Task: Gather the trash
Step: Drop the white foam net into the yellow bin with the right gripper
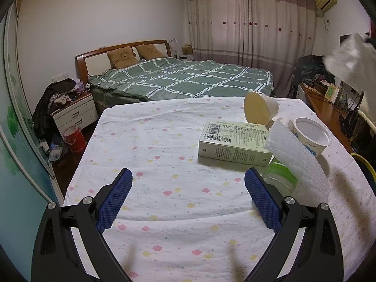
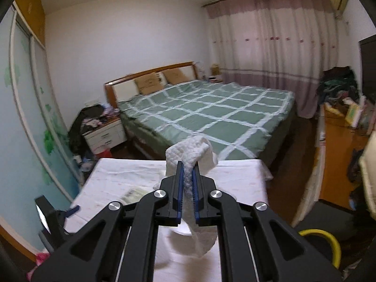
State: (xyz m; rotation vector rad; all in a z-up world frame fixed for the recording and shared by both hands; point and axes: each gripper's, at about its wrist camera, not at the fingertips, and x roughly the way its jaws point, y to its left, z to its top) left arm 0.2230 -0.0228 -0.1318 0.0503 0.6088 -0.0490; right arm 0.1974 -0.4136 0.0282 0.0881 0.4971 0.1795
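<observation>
My left gripper (image 1: 188,176) is open and empty, low over the flowered tablecloth (image 1: 164,141). Ahead to its right lies trash: a pale green carton (image 1: 232,143), a tipped paper cup (image 1: 259,109), a white yogurt tub (image 1: 311,137), a bubble-wrap piece (image 1: 296,157) and a clear green-banded cup (image 1: 280,178). My right gripper (image 2: 187,168) is shut on a white paper towel (image 2: 190,155) and holds it high above the table (image 2: 131,176). That towel shows blurred at the upper right of the left wrist view (image 1: 350,56).
A bed with a green checked quilt (image 1: 183,77) stands behind the table. A red bin (image 1: 75,137) sits on the floor by a white nightstand (image 1: 75,112). A wooden desk with clutter (image 1: 329,103) runs along the right. A yellow rim (image 2: 329,244) shows at lower right.
</observation>
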